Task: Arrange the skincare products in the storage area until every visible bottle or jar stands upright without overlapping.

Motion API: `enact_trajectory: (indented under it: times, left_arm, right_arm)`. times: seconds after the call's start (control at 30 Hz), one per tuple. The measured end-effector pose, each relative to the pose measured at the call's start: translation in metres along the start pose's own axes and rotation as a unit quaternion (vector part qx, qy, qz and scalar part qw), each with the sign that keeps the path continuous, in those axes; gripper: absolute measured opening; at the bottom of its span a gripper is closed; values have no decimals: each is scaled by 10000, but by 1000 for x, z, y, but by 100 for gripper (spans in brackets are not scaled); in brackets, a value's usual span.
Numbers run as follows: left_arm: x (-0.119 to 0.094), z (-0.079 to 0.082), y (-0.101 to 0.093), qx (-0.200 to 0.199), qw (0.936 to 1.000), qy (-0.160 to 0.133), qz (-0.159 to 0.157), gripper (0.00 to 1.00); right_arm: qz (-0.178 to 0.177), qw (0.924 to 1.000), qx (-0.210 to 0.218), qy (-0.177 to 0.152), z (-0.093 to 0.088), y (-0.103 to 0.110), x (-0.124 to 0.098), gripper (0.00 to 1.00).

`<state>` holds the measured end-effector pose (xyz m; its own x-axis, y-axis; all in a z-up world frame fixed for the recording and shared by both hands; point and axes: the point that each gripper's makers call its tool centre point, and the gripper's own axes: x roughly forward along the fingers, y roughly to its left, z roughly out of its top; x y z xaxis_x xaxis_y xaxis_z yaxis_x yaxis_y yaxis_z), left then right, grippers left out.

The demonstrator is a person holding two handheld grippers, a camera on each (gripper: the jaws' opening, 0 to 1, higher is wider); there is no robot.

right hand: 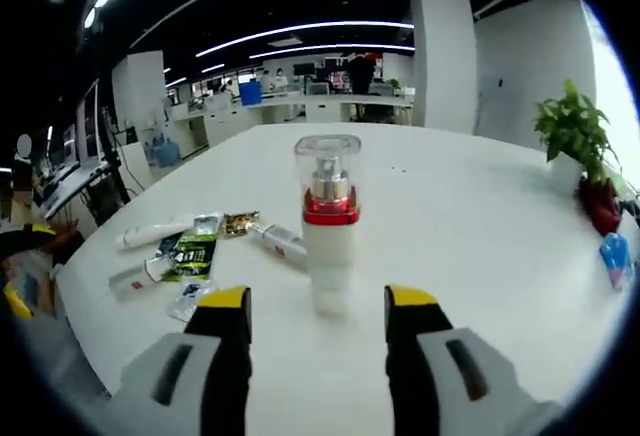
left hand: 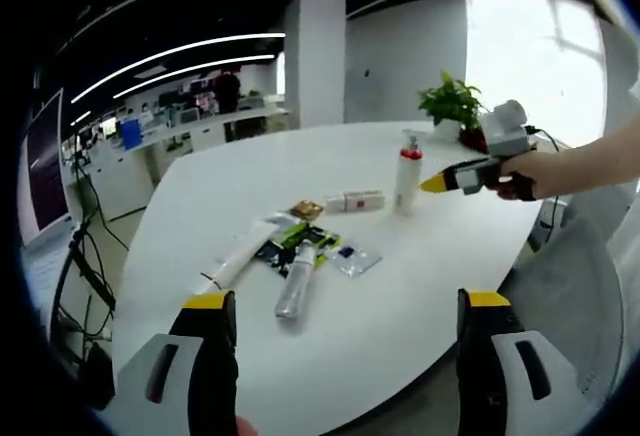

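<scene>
A white pump bottle (right hand: pixel 328 226) with a red collar and clear cap stands upright on the white table (right hand: pixel 480 246). My right gripper (right hand: pixel 320 301) is open, its jaws on either side of the bottle's base without touching it. In the left gripper view the same pump bottle (left hand: pixel 408 171) stands at the far side, with the right gripper (left hand: pixel 450 179) beside it in a person's hand. My left gripper (left hand: pixel 347 301) hangs open over the near table edge. Lying flat are a white tube (left hand: pixel 240 254), a clear bottle (left hand: pixel 297 281) and a small white bottle (left hand: pixel 355 200).
Flat sachets lie among the lying products: green and black ones (left hand: pixel 300 241), a clear one (left hand: pixel 352 258) and a gold one (left hand: pixel 307 208). A potted plant (left hand: pixel 455 106) stands at the far table edge. Office desks (left hand: pixel 170 136) fill the background.
</scene>
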<state>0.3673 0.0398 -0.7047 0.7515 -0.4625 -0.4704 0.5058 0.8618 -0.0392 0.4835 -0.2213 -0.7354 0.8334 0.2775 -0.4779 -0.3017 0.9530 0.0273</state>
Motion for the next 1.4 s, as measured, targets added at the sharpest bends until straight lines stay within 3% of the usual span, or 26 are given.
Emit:
enact_trajectory:
  times: [0.2, 0.5, 0.93, 1.4]
  left_arm:
    - [1, 0, -1, -2, 10000, 4, -20, 90]
    - [1, -1, -1, 14, 10000, 20, -21, 89]
    - [1, -1, 3, -61, 10000, 30, 72, 89]
    - [2, -5, 4, -128, 9998, 152, 90, 89]
  right_arm:
    - [746, 9967, -174, -254, 4, 31, -26, 69]
    - [1231, 9909, -358, -411, 6, 60, -64, 80]
    - [1405, 9878, -397, -539, -4, 66, -99, 89]
    - [1379, 9856, -685, -700, -5, 68, -99, 89]
